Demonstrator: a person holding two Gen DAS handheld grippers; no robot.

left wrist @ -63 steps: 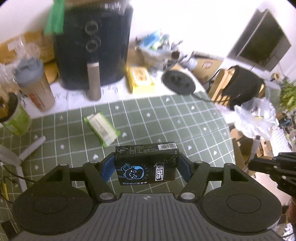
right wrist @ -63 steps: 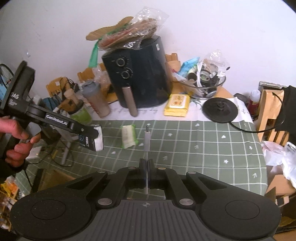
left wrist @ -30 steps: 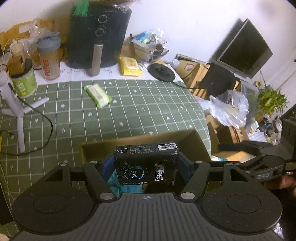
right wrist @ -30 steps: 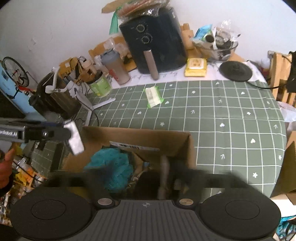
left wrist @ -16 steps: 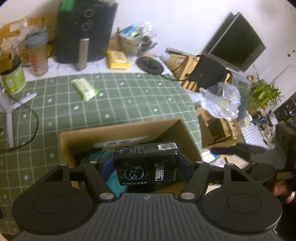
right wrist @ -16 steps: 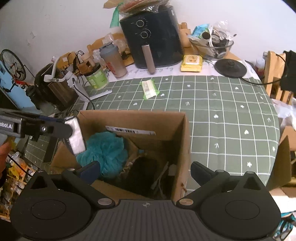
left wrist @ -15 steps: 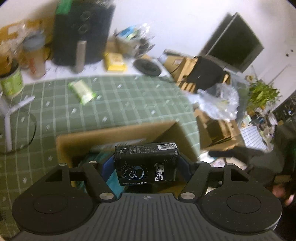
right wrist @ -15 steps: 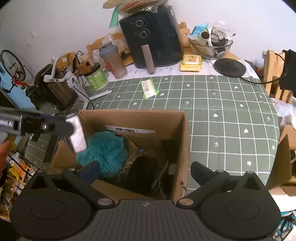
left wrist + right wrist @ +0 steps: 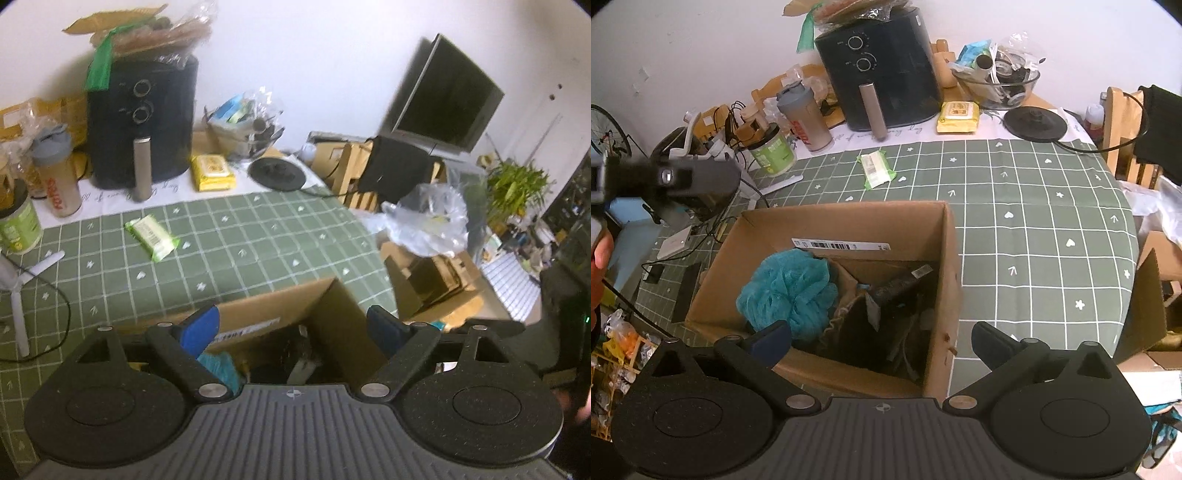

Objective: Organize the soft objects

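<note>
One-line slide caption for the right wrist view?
Open right gripper hovers over cardboard box holding teal bath pouf; green tissue pack waits on table.

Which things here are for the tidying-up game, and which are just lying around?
For the job:
cardboard box
blue bath puff inside it
black packet inside it
green tissue pack on the tablecloth
left gripper and right gripper, jaws open

Just lying about:
air fryer
yellow wipes
shaker bottle
glass bowl
</note>
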